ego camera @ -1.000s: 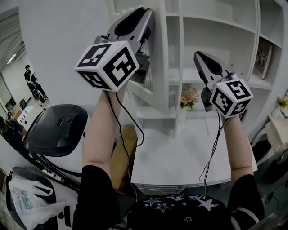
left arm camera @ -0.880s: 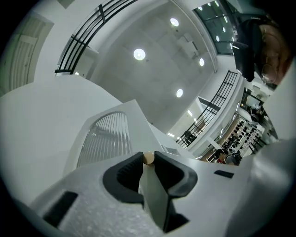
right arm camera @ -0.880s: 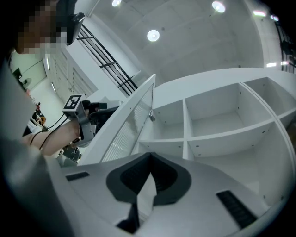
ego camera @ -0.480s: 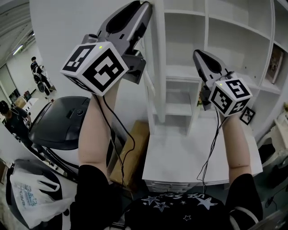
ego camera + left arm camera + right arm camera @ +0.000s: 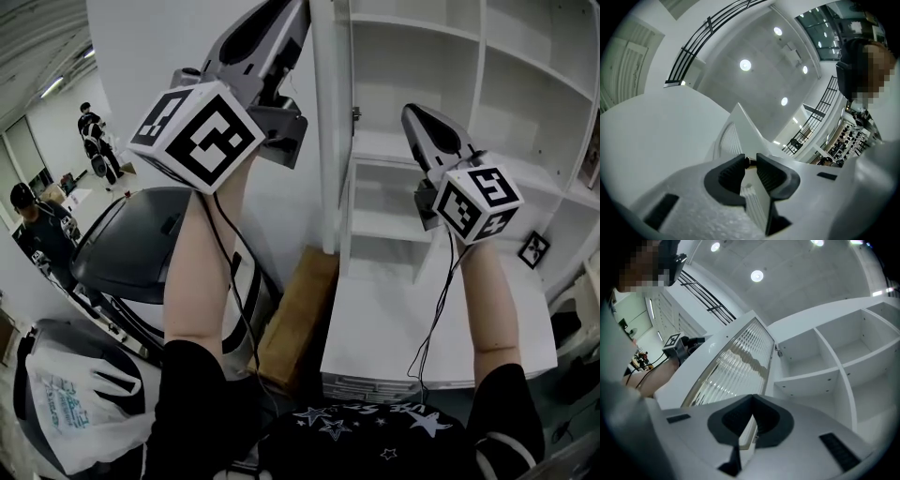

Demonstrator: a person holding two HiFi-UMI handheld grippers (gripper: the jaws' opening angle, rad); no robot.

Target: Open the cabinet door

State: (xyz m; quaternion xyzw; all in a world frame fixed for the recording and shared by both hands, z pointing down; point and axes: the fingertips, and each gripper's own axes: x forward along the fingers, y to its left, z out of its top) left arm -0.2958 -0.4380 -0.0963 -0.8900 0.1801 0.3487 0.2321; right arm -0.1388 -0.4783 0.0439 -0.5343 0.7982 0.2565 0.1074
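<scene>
— What could have gone wrong from there?
— The left gripper (image 5: 749,162) had its fingers clamped on the thin free edge of the cabinet door (image 5: 324,141). Pulling off the door's own arc would likely have slipped them off or twisted the panel. The right gripper (image 5: 752,414) was closed on nothing, so no backup.
— And the door?
— White frame, ribbed glass, swung wide open, edge-on beside the bare shelves (image 5: 422,150) above the desk (image 5: 422,328).
</scene>
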